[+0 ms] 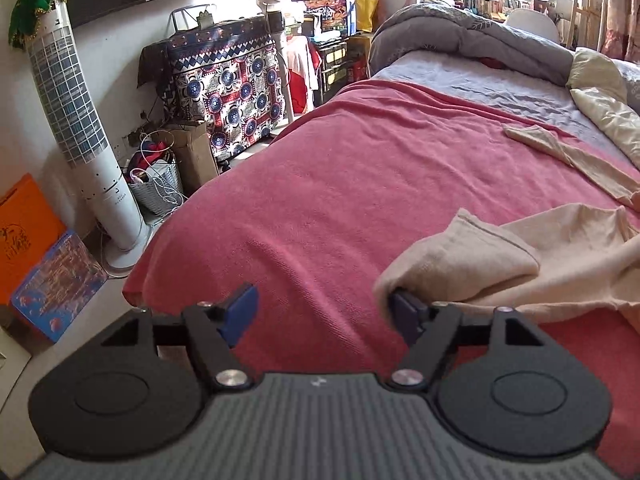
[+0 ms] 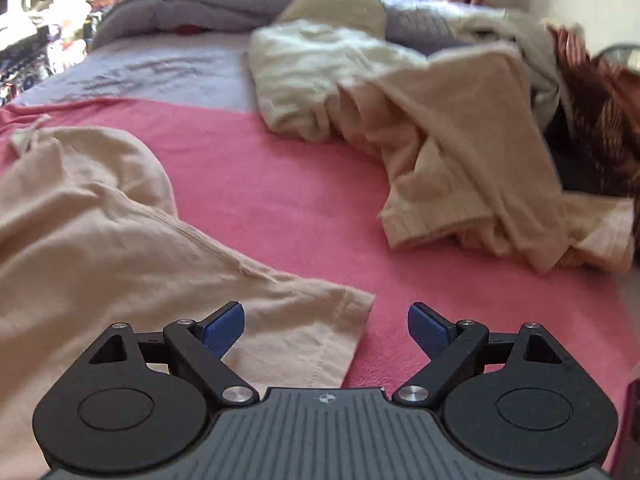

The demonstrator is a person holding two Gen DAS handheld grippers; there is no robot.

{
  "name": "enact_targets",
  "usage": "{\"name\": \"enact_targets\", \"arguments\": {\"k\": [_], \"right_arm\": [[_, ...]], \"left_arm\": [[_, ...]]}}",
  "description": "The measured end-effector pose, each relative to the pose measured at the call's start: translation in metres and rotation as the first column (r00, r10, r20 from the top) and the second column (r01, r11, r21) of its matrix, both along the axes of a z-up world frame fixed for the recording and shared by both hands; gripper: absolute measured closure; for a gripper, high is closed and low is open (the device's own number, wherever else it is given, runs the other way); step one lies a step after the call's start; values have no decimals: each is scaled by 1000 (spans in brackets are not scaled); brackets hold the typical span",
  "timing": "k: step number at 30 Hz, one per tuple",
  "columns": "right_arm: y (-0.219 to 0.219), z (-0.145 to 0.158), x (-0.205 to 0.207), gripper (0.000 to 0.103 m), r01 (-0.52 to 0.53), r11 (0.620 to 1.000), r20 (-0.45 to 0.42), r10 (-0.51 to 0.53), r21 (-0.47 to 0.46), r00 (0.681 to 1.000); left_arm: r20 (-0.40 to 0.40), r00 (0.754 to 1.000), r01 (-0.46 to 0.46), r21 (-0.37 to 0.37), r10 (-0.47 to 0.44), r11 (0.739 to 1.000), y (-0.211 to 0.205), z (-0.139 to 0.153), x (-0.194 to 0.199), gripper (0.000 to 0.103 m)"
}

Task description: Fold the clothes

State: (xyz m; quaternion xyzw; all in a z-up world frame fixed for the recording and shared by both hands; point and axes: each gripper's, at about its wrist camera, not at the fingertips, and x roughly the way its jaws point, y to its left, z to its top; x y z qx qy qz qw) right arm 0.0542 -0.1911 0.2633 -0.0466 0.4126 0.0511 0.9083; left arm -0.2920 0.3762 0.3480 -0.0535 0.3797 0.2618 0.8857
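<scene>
Garment [image 2: 100,240] on blanket [image 2: 280,200], clothes pile [image 2: 440,140] behind, right

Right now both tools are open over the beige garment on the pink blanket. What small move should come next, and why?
Probably close the right tool on the beige garment: its hem corner lies between the open jaws. The left tool has only a fold against one finger.

The left gripper [image 1: 322,314] hangs over a bed covered by a pink blanket [image 1: 340,184], its blue-padded fingers [image 1: 240,312] spread wide with only blanket between them. A beige garment [image 1: 520,256] lies rumpled at the right; a folded edge of it drapes against the right-hand finger. A white tower fan [image 1: 76,120] stands beside the bed.
</scene>
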Motion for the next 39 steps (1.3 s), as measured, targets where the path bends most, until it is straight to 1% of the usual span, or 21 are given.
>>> {"name": "enact_targets", "arguments": {"k": [1, 2, 3, 5, 8, 11, 14, 17, 20, 21, 22, 23, 24, 26, 28, 29, 30, 32, 34, 37, 39], "right_arm": [[-2, -8, 3, 38, 12, 999, -6, -11, 49, 1000], [-3, -10, 1, 75, 27, 994, 0, -27, 102, 1000], [-2, -8, -5, 92, 43, 990, 9, -44, 135, 999], [1, 1, -18, 95, 56, 987, 39, -62, 154, 997], [-5, 33, -46, 95, 96, 988, 141, -112, 118, 984], [-29, 68, -82, 95, 172, 982, 233, -186, 77, 954], [-51, 84, -113, 95, 230, 973, 258, -218, -19, 941], [-69, 74, -131, 95, 266, 960, 175, -248, -85, 953], [-70, 40, -139, 94, 244, 951, 24, -244, -190, 969], [-68, 32, -139, 92, 234, 948, -13, -243, -215, 970], [-66, 24, -139, 86, 226, 944, -42, -243, -240, 969], [-63, 23, -140, 78, 226, 937, -38, -245, -266, 969], [-59, 27, -141, 75, 236, 927, -8, -249, -292, 969], [-43, 47, -137, 55, 252, 908, 89, -235, -335, 968], [-16, 71, -128, 42, 203, 915, 190, -144, -348, 971], [4, 83, -121, 39, 144, 924, 236, -61, -355, 970], [27, 91, -113, 37, 69, 930, 263, 30, -361, 964], [89, 95, -95, 32, -138, 930, 277, 239, -341, 931], [156, 90, -75, 30, -348, 893, 271, 423, -284, 865], [258, 67, -42, 29, -535, 805, 230, 588, -255, 775], [323, 49, -17, 29, -572, 780, 192, 621, -255, 760]], "left_arm": [[-3, 1000, 2, 5, -2, 1000, -1, 1, 2, 28], [-4, 1000, 3, 9, -3, 1000, -1, 1, 4, 28], [-7, 1000, 3, 16, -2, 1000, -2, 1, 6, 28], [-19, 1000, -1, 24, 1, 1000, -3, 0, 11, 28], [-35, 999, -2, 38, 3, 999, -3, -5, 17, 28], [-35, 999, 5, 29, -4, 1000, -2, -9, 19, 28], [-29, 999, 14, 6, -14, 1000, 1, -13, 18, 28], [-38, 999, 37, -16, -38, 999, 2, -16, 10, 23], [-54, 996, 64, -31, -66, 997, 2, -19, -3, 19], [-57, 996, 71, -43, -73, 997, 2, -18, -9, 14], [-56, 995, 76, -66, -80, 995, 4, -17, -16, 12], [-53, 995, 79, -101, -84, 992, 7, -15, -23, 11], [-41, 995, 79, -146, -86, 986, 11, -14, -29, 11], [-10, 997, 74, -236, -79, 969, 21, -11, -39, 11], [19, 998, 63, -298, -60, 953, 29, -9, -43, 11], [18, 998, 62, -291, -59, 955, 27, -9, -43, 11], [13, 998, 62, -277, -60, 959, 25, -10, -41, 11], [1, 998, 64, -245, -66, 967, 19, -12, -38, 12], [-9, 997, 75, -205, -79, 976, 11, -15, -34, 12], [-15, 995, 93, -156, -96, 983, 3, -16, -31, 12], [-10, 995, 100, -157, -103, 983, 4, -15, -33, 12]]}}
